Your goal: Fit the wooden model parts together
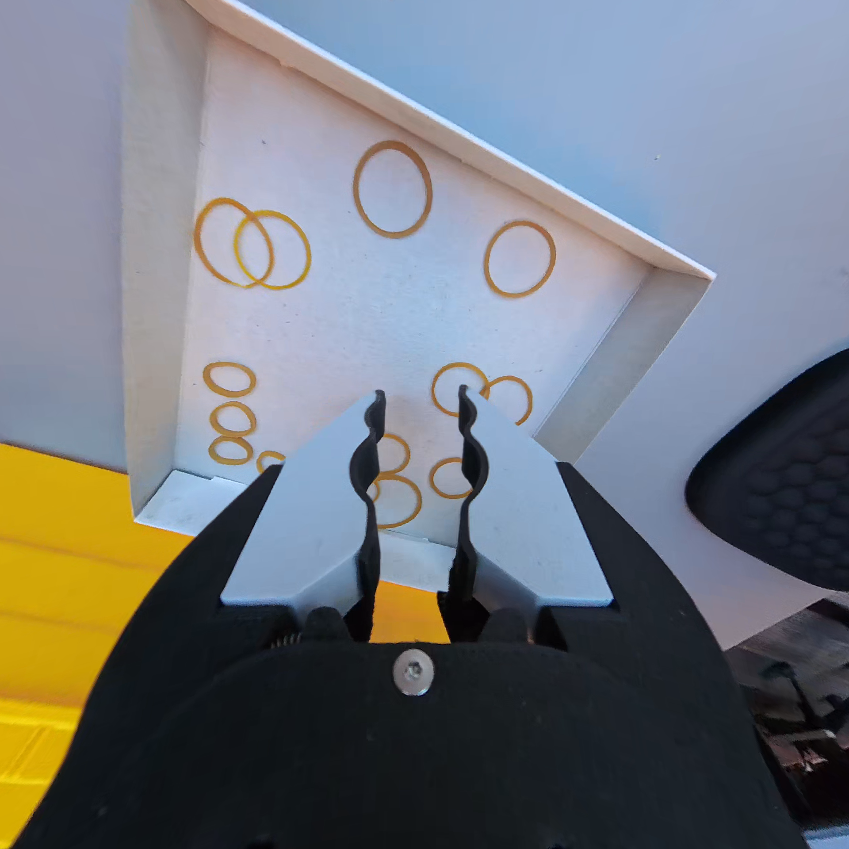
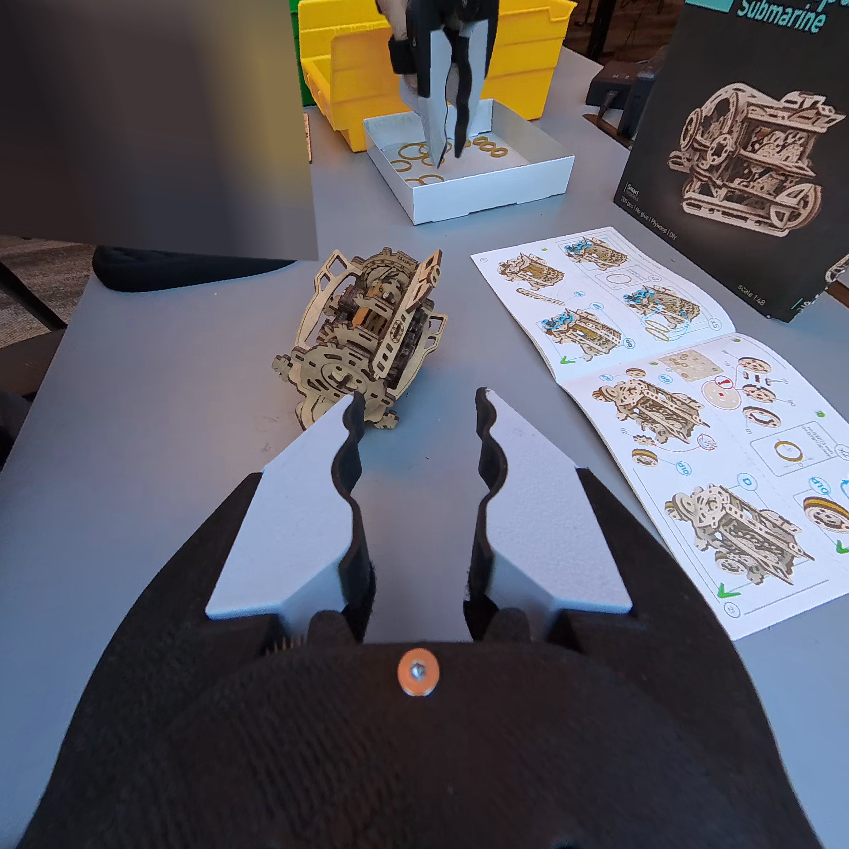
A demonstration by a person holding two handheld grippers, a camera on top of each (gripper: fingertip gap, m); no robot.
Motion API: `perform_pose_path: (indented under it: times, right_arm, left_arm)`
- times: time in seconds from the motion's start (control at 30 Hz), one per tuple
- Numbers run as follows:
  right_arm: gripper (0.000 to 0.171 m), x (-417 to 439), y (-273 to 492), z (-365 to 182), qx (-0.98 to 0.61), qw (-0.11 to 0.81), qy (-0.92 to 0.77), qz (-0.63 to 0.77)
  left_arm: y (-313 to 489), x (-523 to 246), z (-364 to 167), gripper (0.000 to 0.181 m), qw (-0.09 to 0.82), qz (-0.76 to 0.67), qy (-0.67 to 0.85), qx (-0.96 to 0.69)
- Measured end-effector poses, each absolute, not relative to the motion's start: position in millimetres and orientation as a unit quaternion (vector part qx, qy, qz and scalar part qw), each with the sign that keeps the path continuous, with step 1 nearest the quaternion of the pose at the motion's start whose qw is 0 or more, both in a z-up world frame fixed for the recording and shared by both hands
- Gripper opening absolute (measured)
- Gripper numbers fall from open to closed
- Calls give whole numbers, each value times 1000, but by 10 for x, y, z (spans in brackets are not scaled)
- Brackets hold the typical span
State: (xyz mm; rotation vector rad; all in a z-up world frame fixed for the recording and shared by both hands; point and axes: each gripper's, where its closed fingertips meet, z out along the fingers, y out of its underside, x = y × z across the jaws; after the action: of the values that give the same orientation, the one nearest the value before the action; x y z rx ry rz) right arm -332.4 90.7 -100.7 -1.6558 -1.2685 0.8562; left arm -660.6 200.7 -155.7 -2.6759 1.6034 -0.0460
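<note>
The left gripper is poised over the tray of bands, jaws parted and empty. The model lies just ahead of the right gripper, whose jaws are likewise released. Overlapping bands may be lifted together, or a thin one missed.

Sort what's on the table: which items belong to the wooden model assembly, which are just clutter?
In play:
wooden model
rubber bands in the white tray
instruction booklet
left gripper, open over the tray
right gripper, open near the model

Lying about:
yellow bin
kit box, reference only
</note>
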Motion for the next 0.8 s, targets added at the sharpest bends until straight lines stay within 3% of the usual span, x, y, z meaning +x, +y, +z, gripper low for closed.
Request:
perform_pose_path:
  times: [0.33, 0.53, 0.8]
  right_arm:
    - [49, -3334, 888, -1044, -664, 424, -518, 334]
    - [49, -3341, 878, -1073, -665, 421, -525, 326]
    - [50, -3353, 840, -1068, -658, 426, -540, 307]
  left_arm:
    - [2009, -6649, -1695, 25, 6, 5, 510, -860]
    - [1901, -6587, -1701, 0, 17, 12, 511, -859]
    - [1891, -6557, -1663, 0, 24, 13, 528, -849]
